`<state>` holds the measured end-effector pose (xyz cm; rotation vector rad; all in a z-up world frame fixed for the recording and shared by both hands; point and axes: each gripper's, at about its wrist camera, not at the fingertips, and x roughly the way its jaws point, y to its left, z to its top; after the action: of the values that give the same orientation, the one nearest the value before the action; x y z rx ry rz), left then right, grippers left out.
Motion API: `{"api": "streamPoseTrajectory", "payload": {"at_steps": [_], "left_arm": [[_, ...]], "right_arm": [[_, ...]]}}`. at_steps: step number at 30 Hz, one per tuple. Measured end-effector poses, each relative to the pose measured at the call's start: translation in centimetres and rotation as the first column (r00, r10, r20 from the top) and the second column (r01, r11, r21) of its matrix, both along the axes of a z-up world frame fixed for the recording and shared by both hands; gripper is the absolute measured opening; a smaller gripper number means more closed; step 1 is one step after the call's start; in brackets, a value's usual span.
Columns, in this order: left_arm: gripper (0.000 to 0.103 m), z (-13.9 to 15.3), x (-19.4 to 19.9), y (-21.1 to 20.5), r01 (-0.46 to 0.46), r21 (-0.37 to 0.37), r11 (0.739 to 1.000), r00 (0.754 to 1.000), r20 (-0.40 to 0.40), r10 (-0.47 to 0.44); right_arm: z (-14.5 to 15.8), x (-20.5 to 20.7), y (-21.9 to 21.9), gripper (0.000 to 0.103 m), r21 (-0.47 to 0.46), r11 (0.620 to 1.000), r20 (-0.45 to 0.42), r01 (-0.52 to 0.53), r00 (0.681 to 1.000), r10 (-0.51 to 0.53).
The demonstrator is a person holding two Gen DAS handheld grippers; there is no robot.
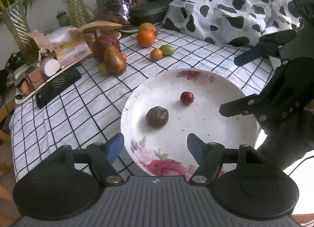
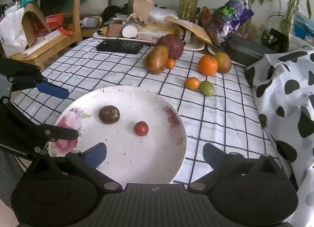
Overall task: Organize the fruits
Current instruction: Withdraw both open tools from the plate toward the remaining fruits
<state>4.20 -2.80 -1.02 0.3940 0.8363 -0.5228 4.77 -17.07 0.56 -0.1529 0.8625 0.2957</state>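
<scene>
Brown passion fruit [image 1: 157, 117] stem-scar up beside red fruit [image 1: 187, 98] on floral plate [image 1: 225, 89], both jaws open, empty.

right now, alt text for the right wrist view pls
A floral plate on a checked tablecloth holds a brown fruit and a small red fruit. The right tool is open and empty; more fruit lies beyond.

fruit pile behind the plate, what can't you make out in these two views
- Small green fruit: left wrist view, half behind the potato; unseen in right wrist view.
- Small orange fruit: both views, partly behind the potato.
- Purple bag: print blurred, contents unclear.
- Cow-print cloth: covers whatever lies under it.
</scene>
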Motion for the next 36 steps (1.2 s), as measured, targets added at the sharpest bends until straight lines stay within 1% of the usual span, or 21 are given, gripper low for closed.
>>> {"api": "streamPoseTrajectory", "payload": {"at_steps": [7,18,28,32,36], "left_arm": [[0.07,0.1,-0.1,0.0,-0.026,-0.01,1.0,0.999,0.019,0.026],[0.07,0.8,0.9,0.3,-0.078,-0.067,0.995,0.995,0.054,0.082],[0.07,1.2,2.4,-0.1,-0.089,-0.085,0.992,0.99,0.101,0.097],[0.07,1.1,3.4,-0.2,-0.088,-0.084,0.993,0.989,0.113,0.097],[0.07,0.9,4.8,-0.3,-0.097,-0.079,0.992,0.988,0.115,0.105]], "right_arm": [[-0.3,-0.2,-0.2,0.103,-0.021,0.999,0.0,0.035,0.999,-0.035],[-0.1,0.6,-0.9,0.103,-0.01,0.994,0.017,0.108,0.994,-0.108],[0.1,2.4,-2.8,0.103,0.0,0.972,0.048,0.235,0.971,-0.235],[0.1,3.3,-3.4,0.103,0.003,0.965,0.061,0.263,0.963,-0.263],[-0.1,4.4,-3.7,0.103,-0.001,0.963,0.061,0.269,0.961,-0.268]]}}
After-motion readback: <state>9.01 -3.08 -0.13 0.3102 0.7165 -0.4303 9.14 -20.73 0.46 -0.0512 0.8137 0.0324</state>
